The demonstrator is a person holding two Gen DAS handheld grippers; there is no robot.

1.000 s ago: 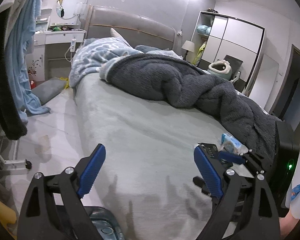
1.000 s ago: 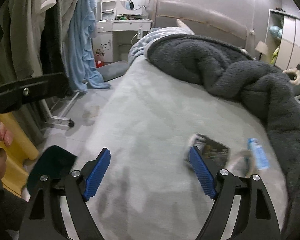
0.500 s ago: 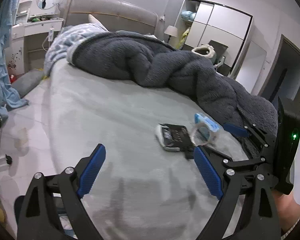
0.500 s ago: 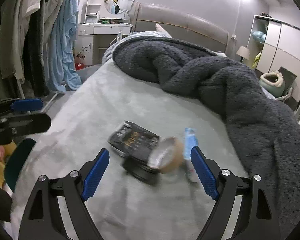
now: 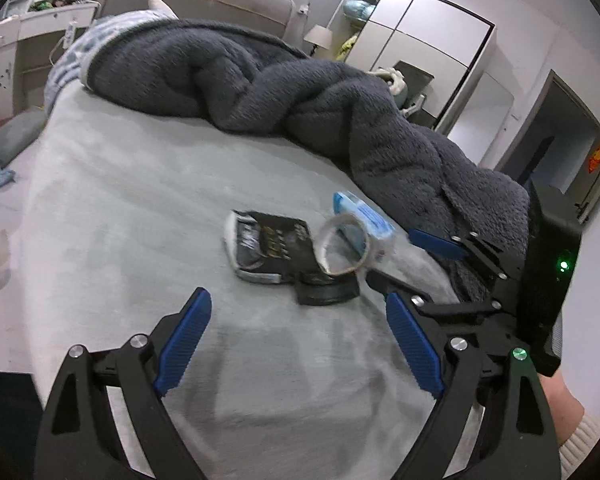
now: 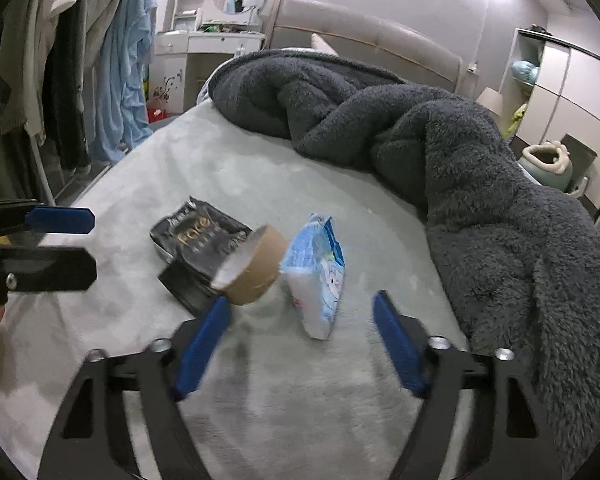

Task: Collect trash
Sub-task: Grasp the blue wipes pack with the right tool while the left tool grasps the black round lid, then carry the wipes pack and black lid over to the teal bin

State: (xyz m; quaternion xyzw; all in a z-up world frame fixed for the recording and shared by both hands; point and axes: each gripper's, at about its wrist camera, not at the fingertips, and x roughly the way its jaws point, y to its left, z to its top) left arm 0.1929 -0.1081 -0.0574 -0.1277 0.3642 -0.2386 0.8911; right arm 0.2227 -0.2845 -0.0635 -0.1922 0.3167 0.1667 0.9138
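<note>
Three trash items (perhaps four) [image 6: 260, 270] lie on bed [image 6: 180, 172].

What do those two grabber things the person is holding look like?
Each hand-held gripper, left and right, has two black arms shaped like a fork, with triangle cut-outs and silver bolts. The fingers carry ribbed blue pads. A black box with a small green light sits on the right one. A cream knitted sleeve cuff shows behind it.

Partly hidden trash on the bed
The cardboard tape roll [image 6: 252, 270] covers part of the black packet [image 6: 198, 240]; the packet's print is too blurred to read.
</note>
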